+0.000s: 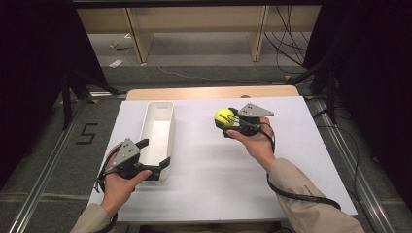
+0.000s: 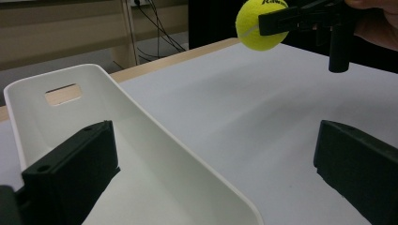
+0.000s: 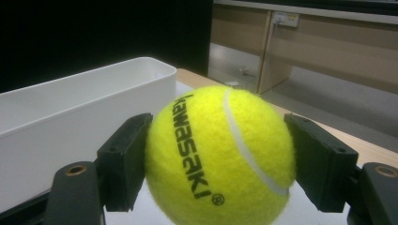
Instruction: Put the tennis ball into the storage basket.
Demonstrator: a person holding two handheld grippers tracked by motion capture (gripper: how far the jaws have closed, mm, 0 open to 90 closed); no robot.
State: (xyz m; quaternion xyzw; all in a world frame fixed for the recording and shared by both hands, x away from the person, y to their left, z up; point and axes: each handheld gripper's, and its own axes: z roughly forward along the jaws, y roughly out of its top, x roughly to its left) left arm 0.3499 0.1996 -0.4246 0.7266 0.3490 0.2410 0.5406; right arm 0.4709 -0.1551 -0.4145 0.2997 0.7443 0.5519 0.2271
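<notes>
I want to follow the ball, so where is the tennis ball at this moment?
The tennis ball is clamped in the right gripper, held above the white table right of centre in the high view, a little to the right of the white bin.

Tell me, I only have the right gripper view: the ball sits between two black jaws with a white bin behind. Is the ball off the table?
Observer: Yes. In the left gripper view the ball hangs well above the white table, clamped in the right hand-held gripper.
Operator: What is the other hand-held gripper doing?
Observer: The left hand-held gripper is open, its jaws straddling the bin wall at the near end: one inside, one outside.
Operator: Is anything in the bin?
Observer: No, the high view shows its floor bare.
</notes>
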